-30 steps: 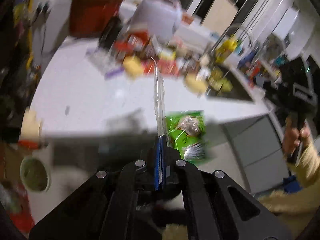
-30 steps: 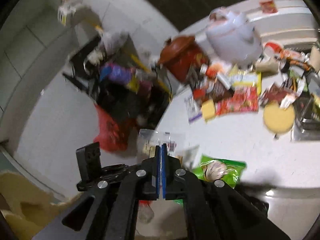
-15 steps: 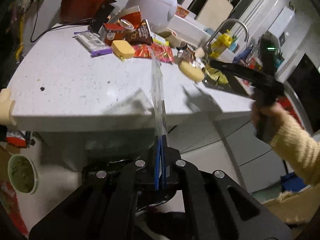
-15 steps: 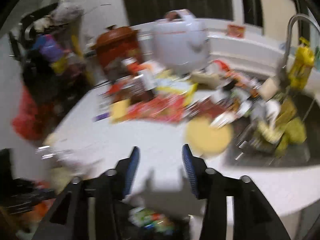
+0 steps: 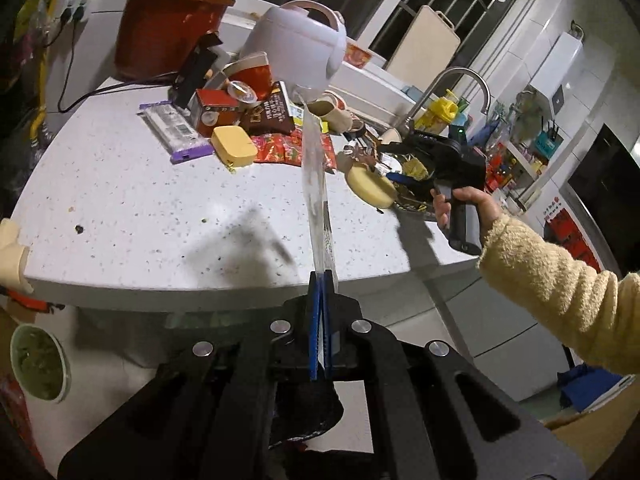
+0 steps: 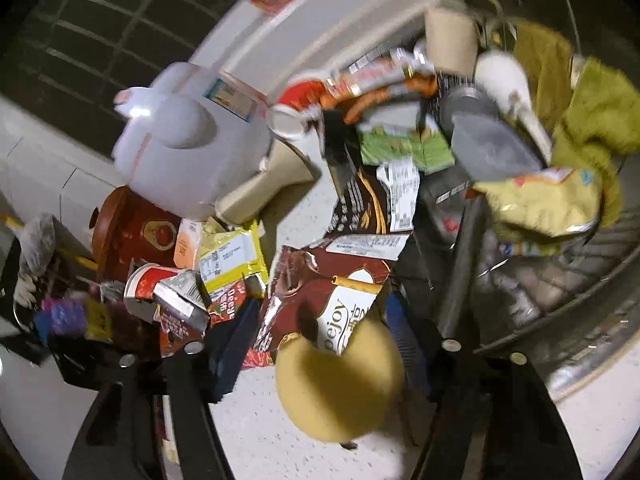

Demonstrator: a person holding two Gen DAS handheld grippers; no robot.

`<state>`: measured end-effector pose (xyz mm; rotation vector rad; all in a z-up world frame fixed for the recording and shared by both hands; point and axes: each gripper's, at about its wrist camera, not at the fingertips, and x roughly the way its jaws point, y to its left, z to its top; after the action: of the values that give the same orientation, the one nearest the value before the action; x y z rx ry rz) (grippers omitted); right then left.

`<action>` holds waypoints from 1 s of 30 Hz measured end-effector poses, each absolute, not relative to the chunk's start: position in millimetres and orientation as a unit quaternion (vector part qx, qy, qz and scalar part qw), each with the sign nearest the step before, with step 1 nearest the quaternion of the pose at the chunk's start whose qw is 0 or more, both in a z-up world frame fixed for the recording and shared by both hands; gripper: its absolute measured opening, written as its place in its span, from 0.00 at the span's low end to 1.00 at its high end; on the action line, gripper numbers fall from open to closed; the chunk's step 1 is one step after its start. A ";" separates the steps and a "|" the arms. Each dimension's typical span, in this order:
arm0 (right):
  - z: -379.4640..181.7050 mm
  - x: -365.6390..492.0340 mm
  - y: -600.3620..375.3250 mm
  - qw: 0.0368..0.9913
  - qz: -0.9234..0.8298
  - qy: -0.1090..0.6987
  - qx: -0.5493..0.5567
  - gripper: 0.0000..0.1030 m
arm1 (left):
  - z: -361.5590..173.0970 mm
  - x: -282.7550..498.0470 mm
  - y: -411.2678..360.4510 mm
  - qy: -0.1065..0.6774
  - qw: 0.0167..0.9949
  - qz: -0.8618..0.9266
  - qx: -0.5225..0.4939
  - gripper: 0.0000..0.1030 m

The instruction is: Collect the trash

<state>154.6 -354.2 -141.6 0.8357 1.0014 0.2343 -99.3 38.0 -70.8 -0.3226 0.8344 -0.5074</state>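
Clear wrapper [image 5: 316, 196] upright, lengthwise from gripper [image 5: 320, 280]

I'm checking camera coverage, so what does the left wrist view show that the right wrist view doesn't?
Only the left wrist view shows the left gripper shut on a clear plastic bag, the person's hand in a yellow sleeve, and the faucet. Only the right wrist view shows the right gripper closing around the round yellow sponge, not yet pressing it, and green cloths. Both show the white rice cooker, red pot and wrappers.

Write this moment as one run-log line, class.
left hand-held gripper: shut on clear plastic bag | right hand-held gripper: closing around round yellow sponge
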 end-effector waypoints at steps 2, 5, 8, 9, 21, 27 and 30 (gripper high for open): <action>-143.8 155.7 -354.3 0.778 0.117 0.462 0.410 0.07 | -71.3 -100.2 39.0 0.402 0.870 -0.238 -0.157 0.01; -126.8 149.4 -349.1 0.795 0.129 0.447 0.389 0.00 | -69.3 -103.0 40.8 0.399 0.871 -0.236 -0.162 0.01; -102.8 140.6 -339.8 0.806 0.156 0.437 0.367 0.00 | -67.9 -102.9 43.5 0.398 0.871 -0.235 -0.167 0.01; -93.4 136.4 -336.7 0.810 0.167 0.434 0.357 0.00 | -66.6 -102.7 44.4 0.396 0.872 -0.235 -0.168 0.01; -31.2 -12.9 -233.2 0.770 0.370 0.486 0.186 0.00 | -54.7 -149.0 71.8 0.430 0.867 -0.227 -0.110 0.01; -100.5 -66.1 -193.3 0.726 0.368 0.570 0.116 0.00 | -110.8 -163.5 80.3 0.498 0.839 -0.190 -0.108 0.01; -152.7 -79.6 -179.8 0.708 0.351 0.605 0.094 0.00 | -153.1 -160.9 72.5 0.523 0.827 -0.180 -0.105 0.01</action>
<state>-79.6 -179.8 -152.7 0.2093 1.3442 0.7796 -160.9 72.5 -153.1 -0.2224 1.1105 -0.3818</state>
